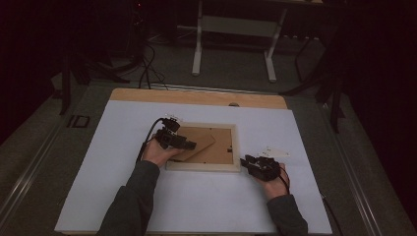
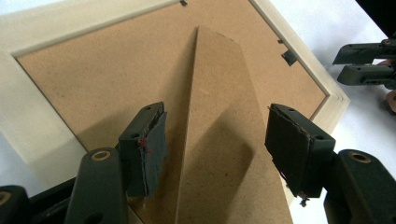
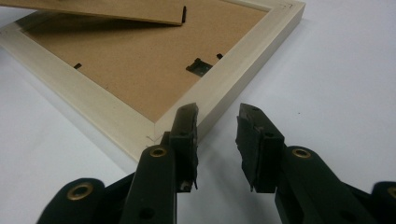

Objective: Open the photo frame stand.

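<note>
Nearest, right gripper (image 3: 215,140) at the picture frame's (image 1: 202,166) near right corner, fingers (image 3: 186,135) partly apart, holding nothing; one finger just beside the corner, likely bracing the frame. Left gripper (image 2: 215,144) above the frame's back, fingers (image 2: 150,144) wide apart either side of the raised cardboard stand (image 2: 219,130), nothing gripped, seemingly poised to take it. Frame lies face down mid-worktop (image 1: 206,206) on white sheet, stand tilted up from backing board (image 3: 140,65)
</note>
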Available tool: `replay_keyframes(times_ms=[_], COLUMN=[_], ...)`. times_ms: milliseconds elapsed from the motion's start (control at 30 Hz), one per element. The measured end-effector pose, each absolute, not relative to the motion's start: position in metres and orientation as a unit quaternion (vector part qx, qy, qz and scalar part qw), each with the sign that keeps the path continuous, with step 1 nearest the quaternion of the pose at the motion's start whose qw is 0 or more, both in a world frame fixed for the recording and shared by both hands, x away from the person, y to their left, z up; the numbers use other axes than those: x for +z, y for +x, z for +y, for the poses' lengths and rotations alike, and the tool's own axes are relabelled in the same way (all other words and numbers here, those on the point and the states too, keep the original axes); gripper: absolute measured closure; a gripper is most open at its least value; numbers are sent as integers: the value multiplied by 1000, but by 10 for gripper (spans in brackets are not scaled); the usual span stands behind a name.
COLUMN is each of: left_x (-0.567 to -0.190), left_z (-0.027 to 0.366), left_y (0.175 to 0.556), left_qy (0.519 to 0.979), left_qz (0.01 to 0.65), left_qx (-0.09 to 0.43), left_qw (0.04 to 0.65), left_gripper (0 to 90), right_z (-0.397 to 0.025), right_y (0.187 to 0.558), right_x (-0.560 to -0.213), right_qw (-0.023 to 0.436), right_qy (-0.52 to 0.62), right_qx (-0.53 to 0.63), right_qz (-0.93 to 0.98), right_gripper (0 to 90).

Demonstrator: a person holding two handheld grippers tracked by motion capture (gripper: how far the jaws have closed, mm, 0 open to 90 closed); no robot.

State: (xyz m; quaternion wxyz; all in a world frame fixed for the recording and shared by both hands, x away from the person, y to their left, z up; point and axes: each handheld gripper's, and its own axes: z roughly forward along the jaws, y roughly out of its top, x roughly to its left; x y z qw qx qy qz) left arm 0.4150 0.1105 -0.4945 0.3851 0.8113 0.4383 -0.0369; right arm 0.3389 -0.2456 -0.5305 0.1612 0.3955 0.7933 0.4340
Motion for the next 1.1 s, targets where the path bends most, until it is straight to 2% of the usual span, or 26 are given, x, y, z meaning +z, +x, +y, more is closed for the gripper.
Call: replay_keyframes(times_ms=[633,1100], left_x=[-500,-505], left_z=[103,97], left_y=[413,414], left_qy=[825,834], left_qz=[417,414], left_qx=[-61,-66], left_qw=[377,359], left_gripper=[346,363], right_z=[-246,-246], right_y=[339,340], right_x=[-531,-531], right_qw=[159,159], right_qy=[395,395], right_qx=[433,432], right_qz=[794,795], right_gripper=[671,671])
